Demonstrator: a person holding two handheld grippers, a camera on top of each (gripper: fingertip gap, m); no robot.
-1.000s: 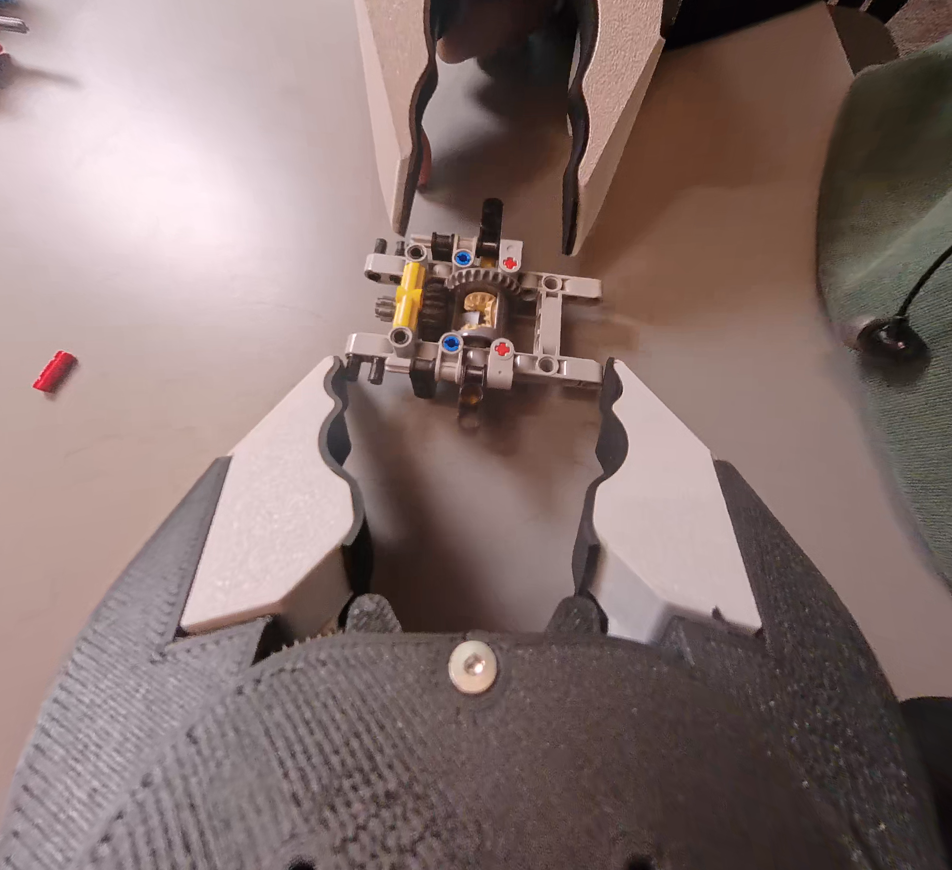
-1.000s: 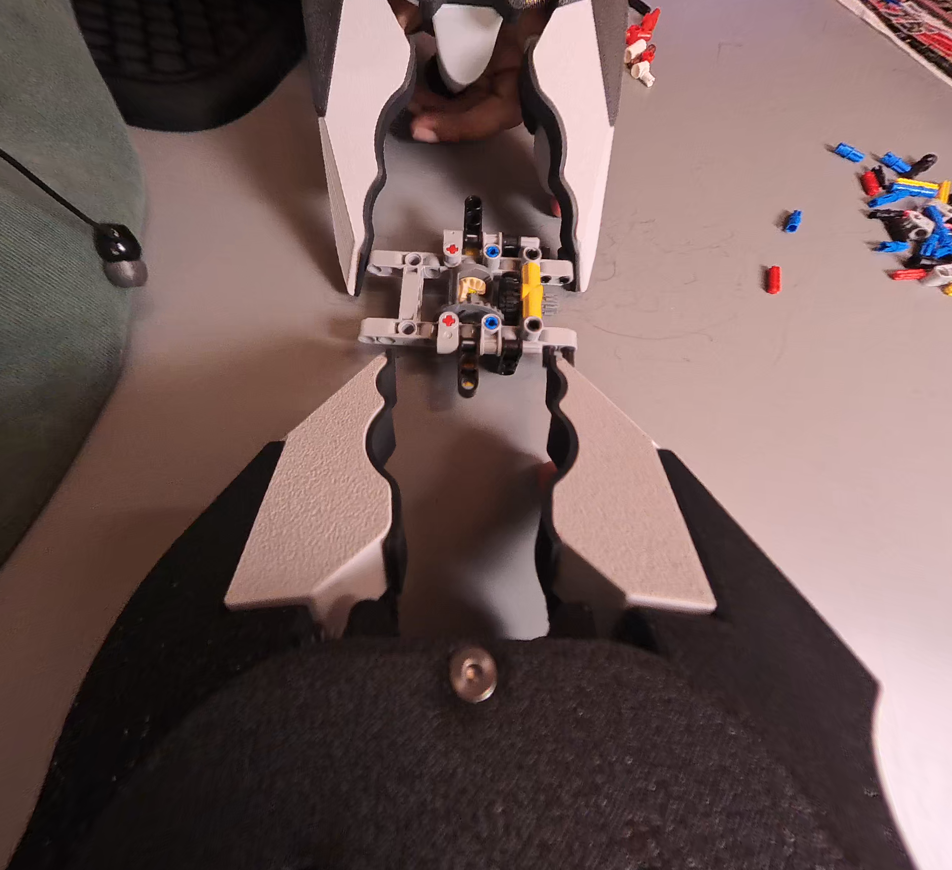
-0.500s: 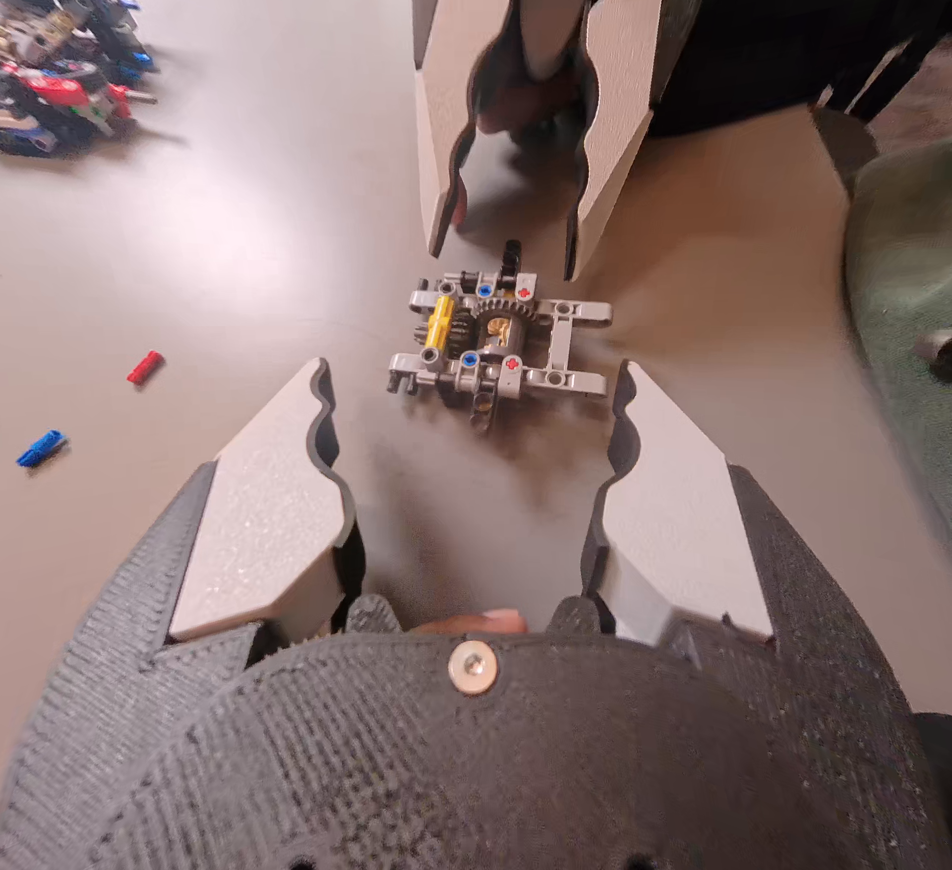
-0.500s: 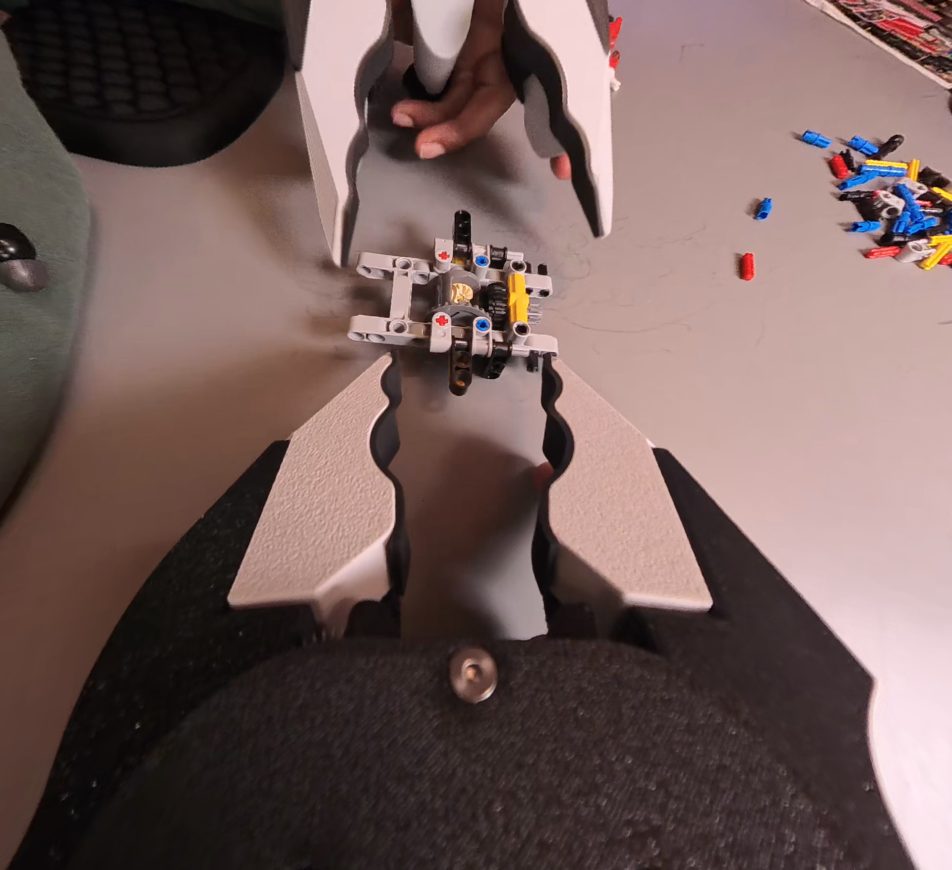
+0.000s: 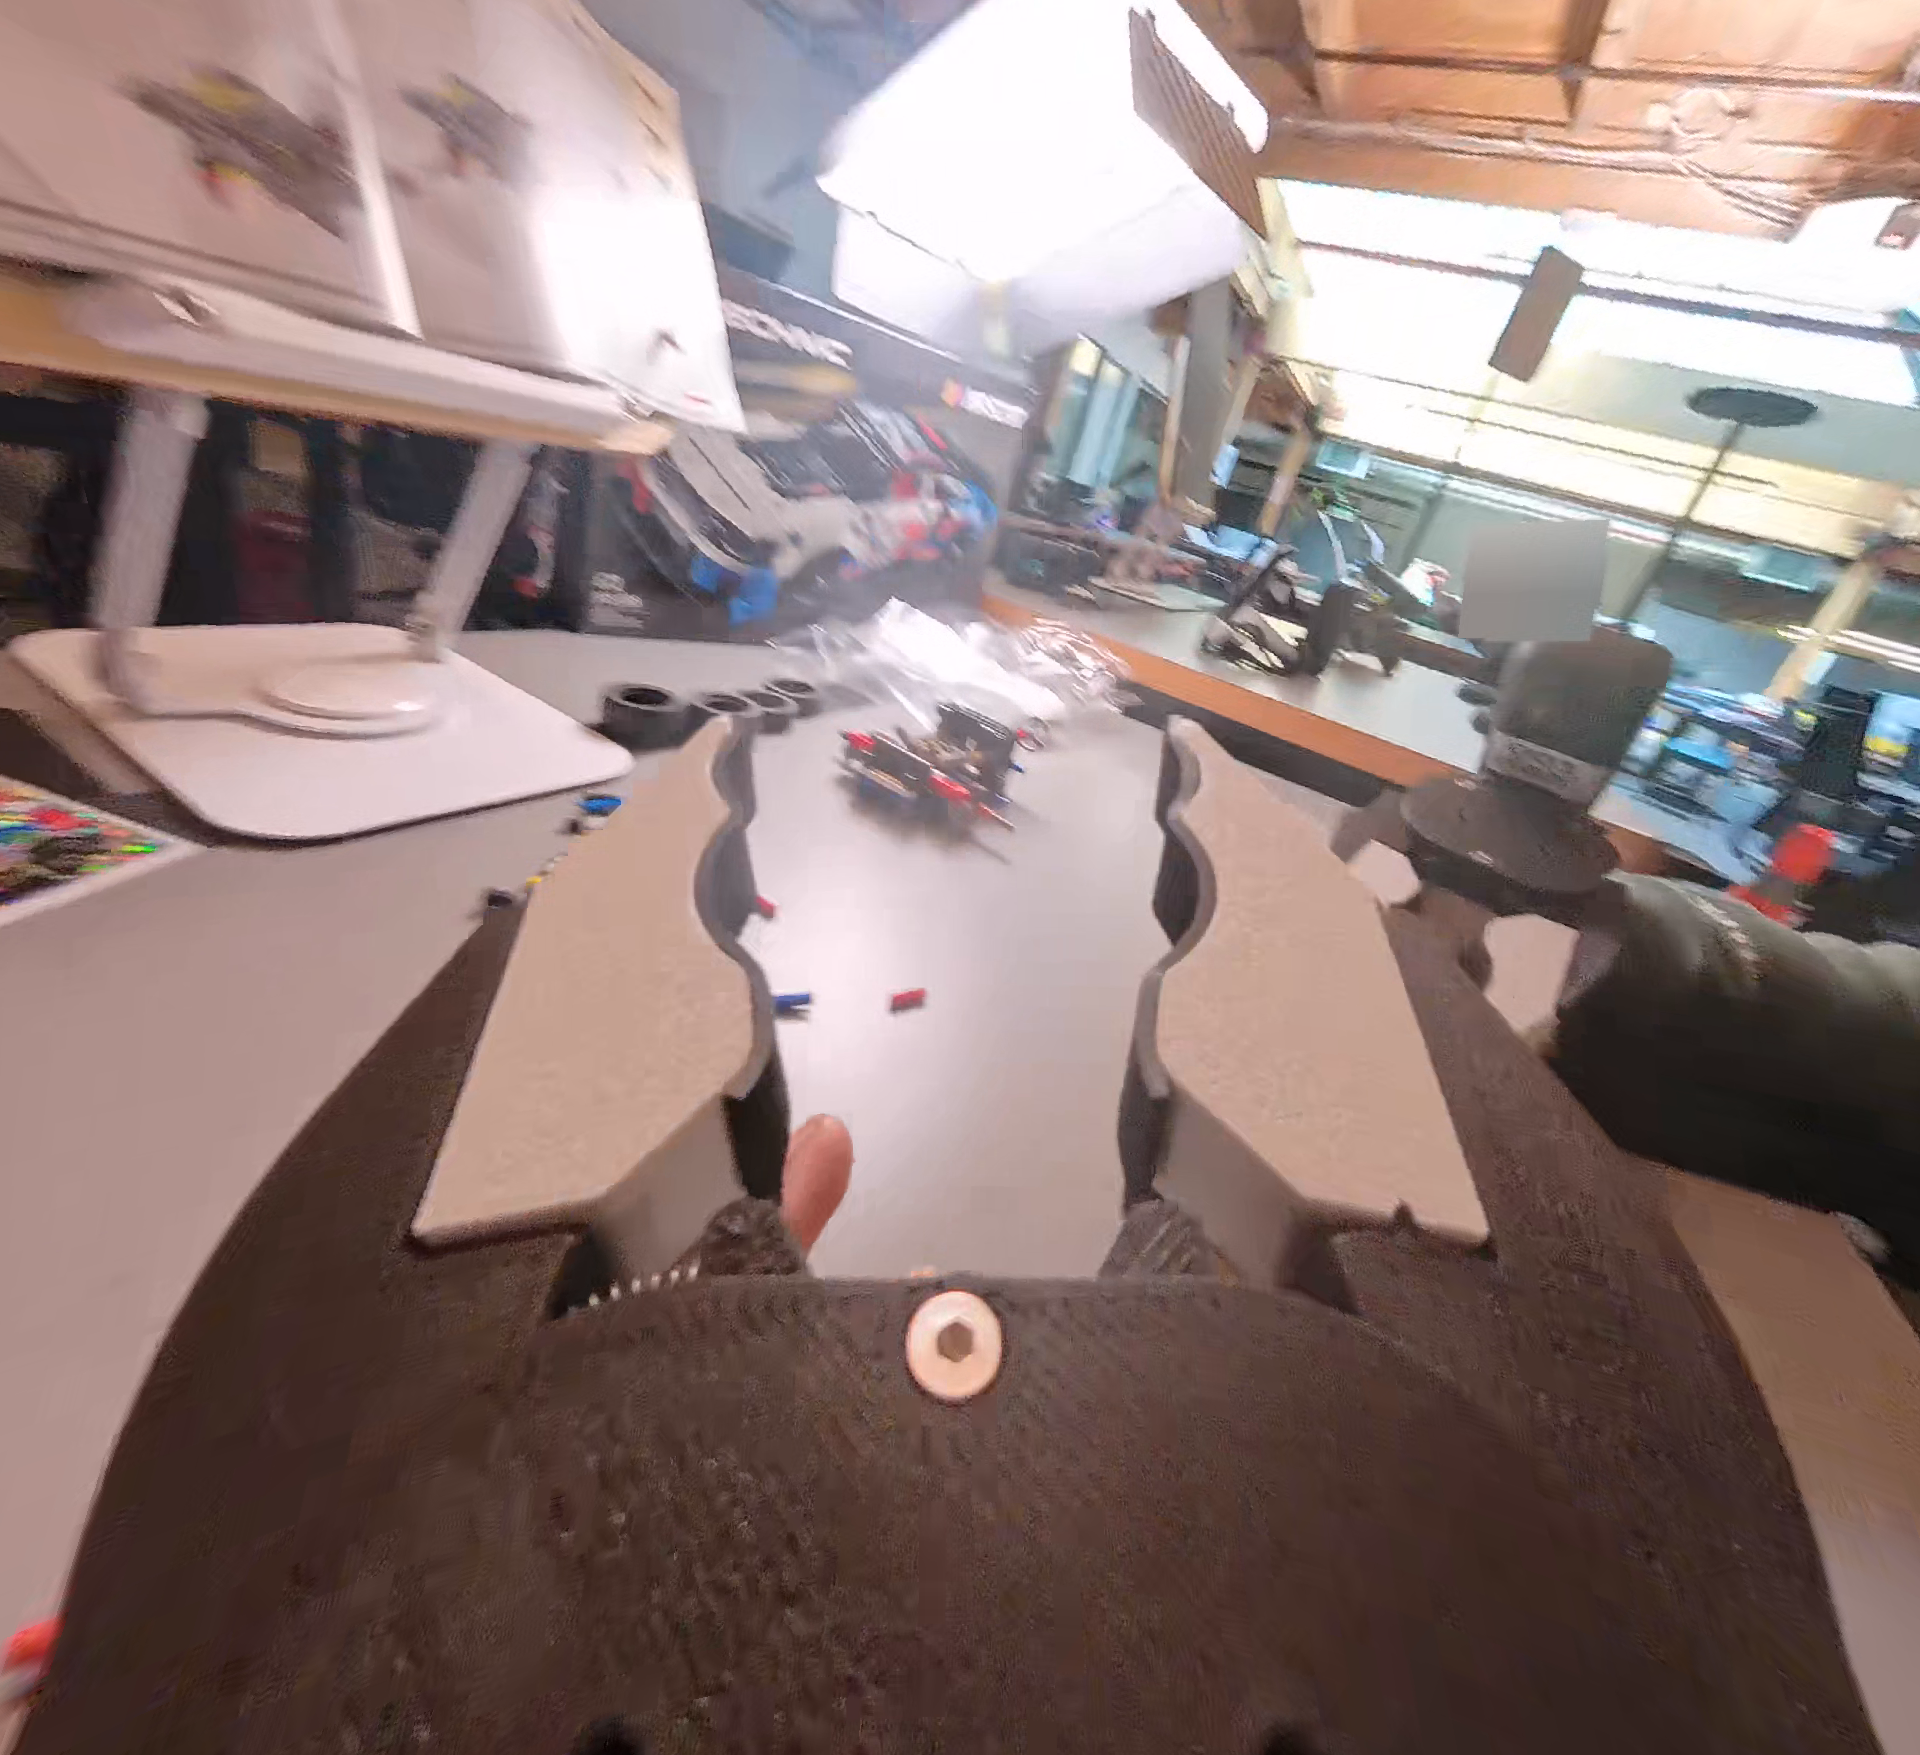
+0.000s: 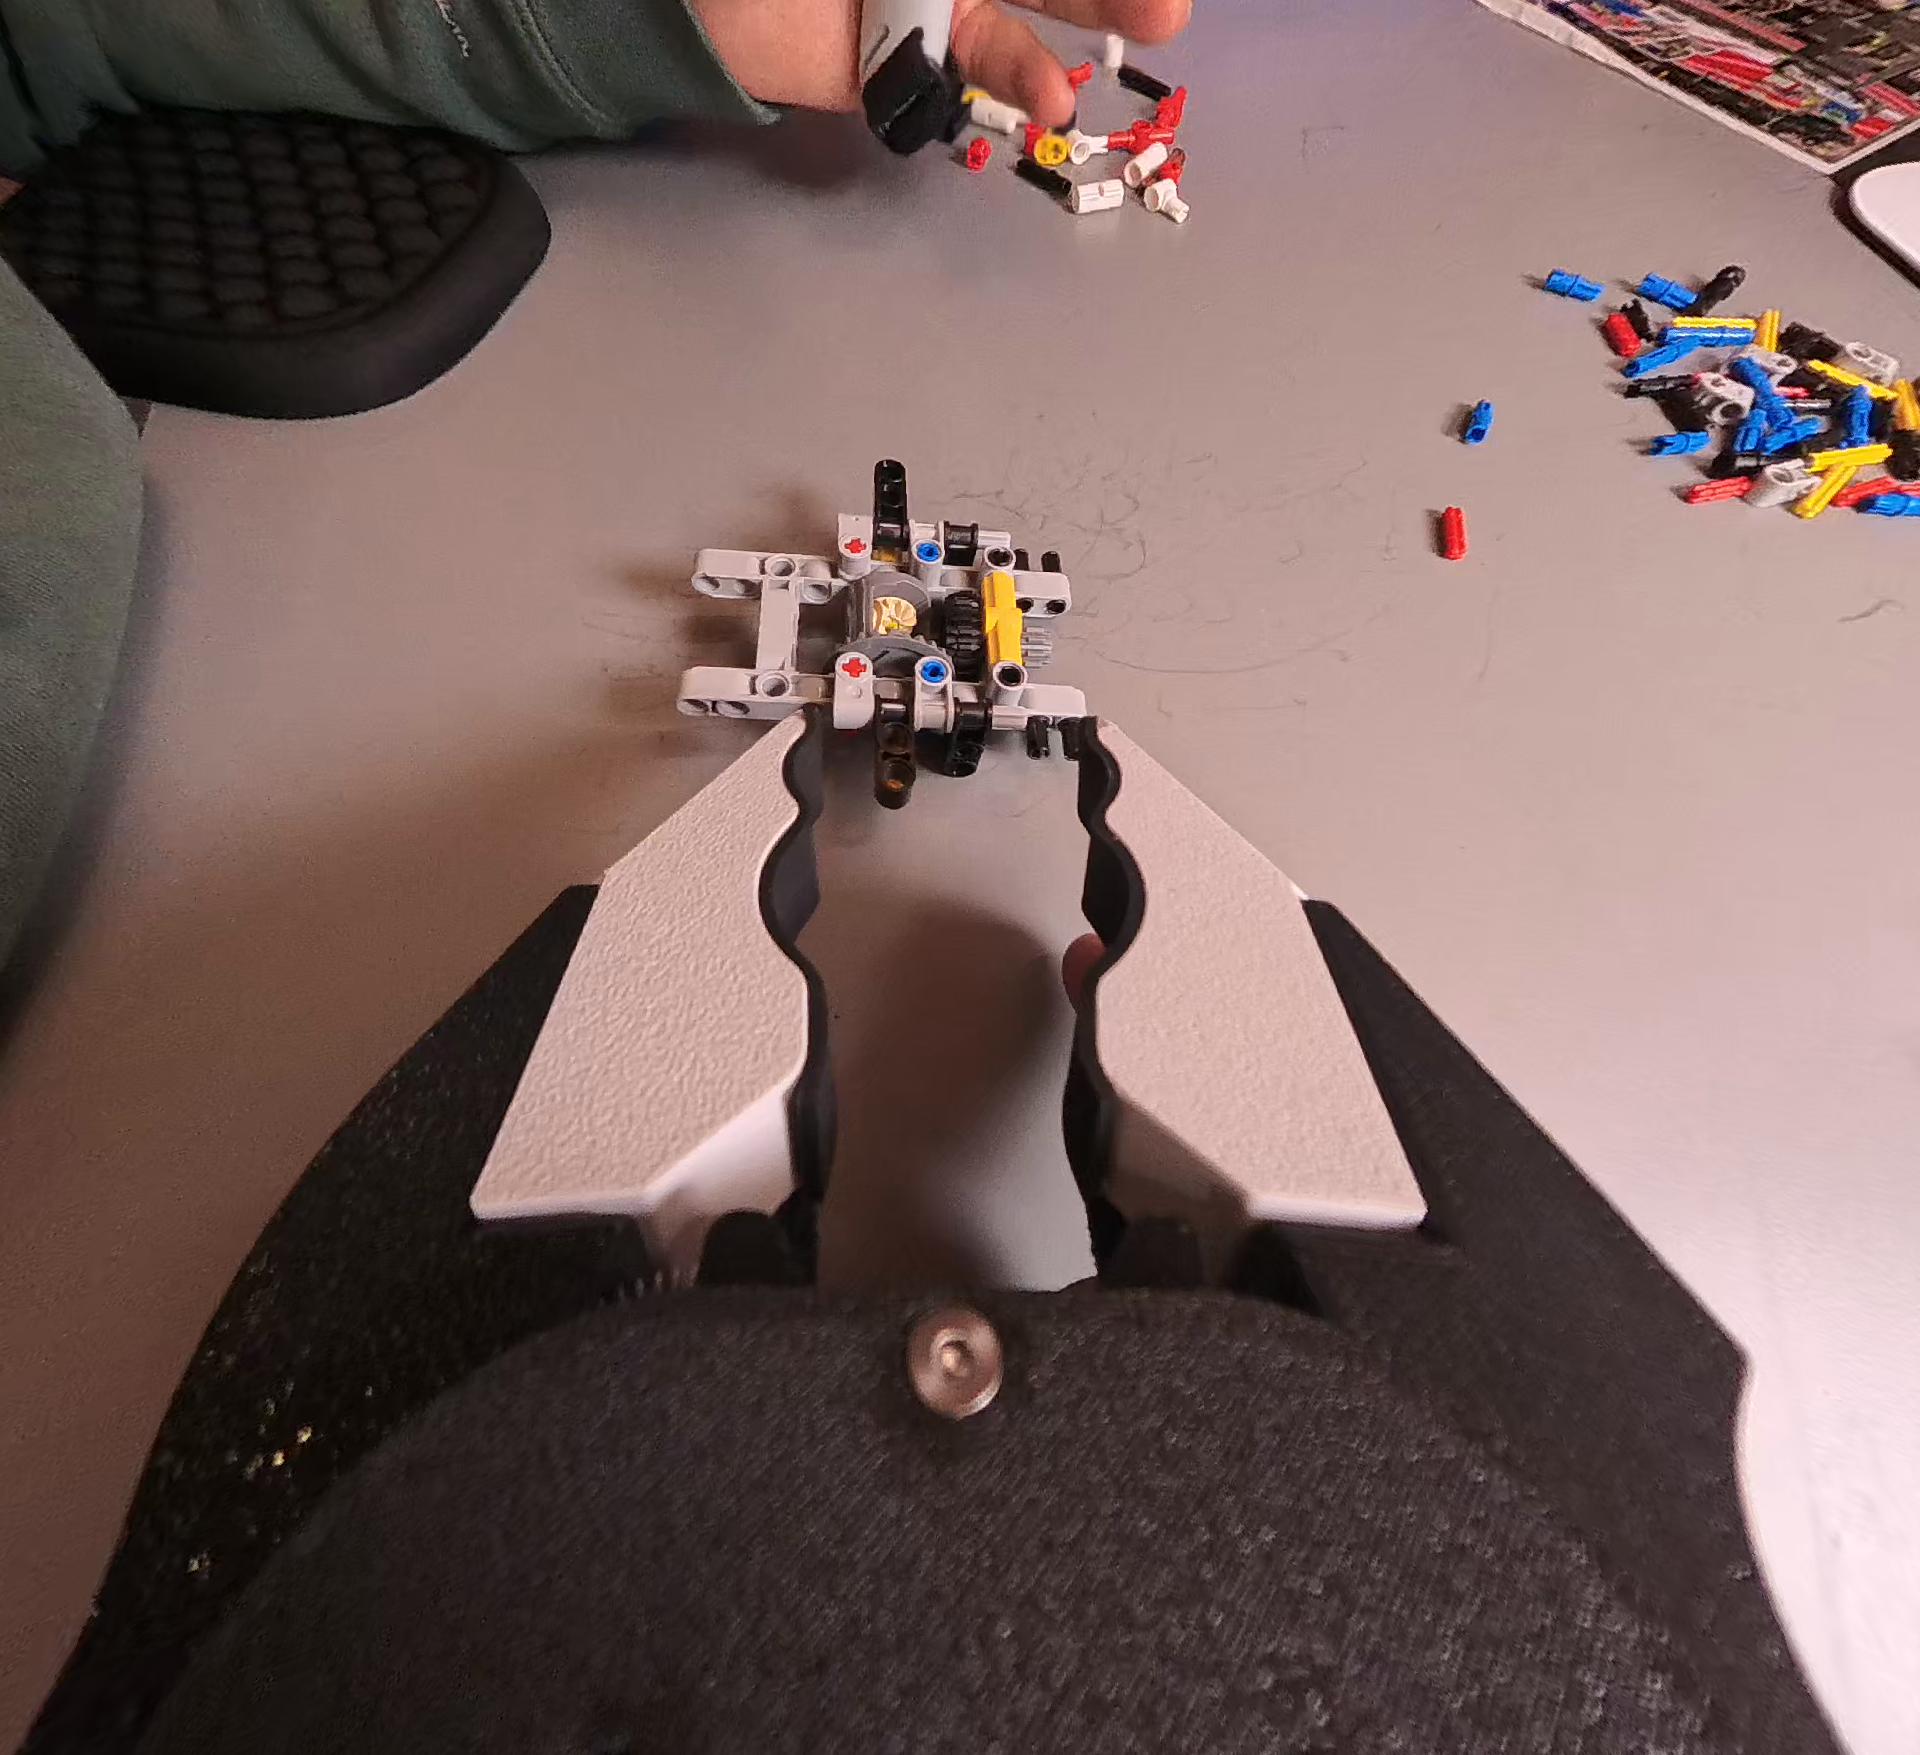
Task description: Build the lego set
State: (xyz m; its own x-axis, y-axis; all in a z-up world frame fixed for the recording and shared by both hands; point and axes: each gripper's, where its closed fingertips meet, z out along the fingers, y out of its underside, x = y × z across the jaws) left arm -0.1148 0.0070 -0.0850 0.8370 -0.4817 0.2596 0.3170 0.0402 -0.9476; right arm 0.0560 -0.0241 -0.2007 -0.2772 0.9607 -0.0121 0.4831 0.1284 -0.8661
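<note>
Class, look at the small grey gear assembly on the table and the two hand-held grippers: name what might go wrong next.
1. The right hand-held gripper is open with its tips at the gear assembly; closing there might catch only the protruding black pins and twist it.
2. The left hand-held gripper points away, blurred, so nothing steadies the assembly.
3. Loose red pin nearby could be knocked away.

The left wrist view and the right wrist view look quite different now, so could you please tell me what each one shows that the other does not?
Only the left wrist view shows the open left gripper raised, a larger part-built model far ahead, black tyres and a white stand.

Only the right wrist view shows the grey gear assembly just beyond the open right gripper, the white-and-red piece pile and the instruction booklet.

Both show the grey table with a loose red pin and blue pin.
</note>
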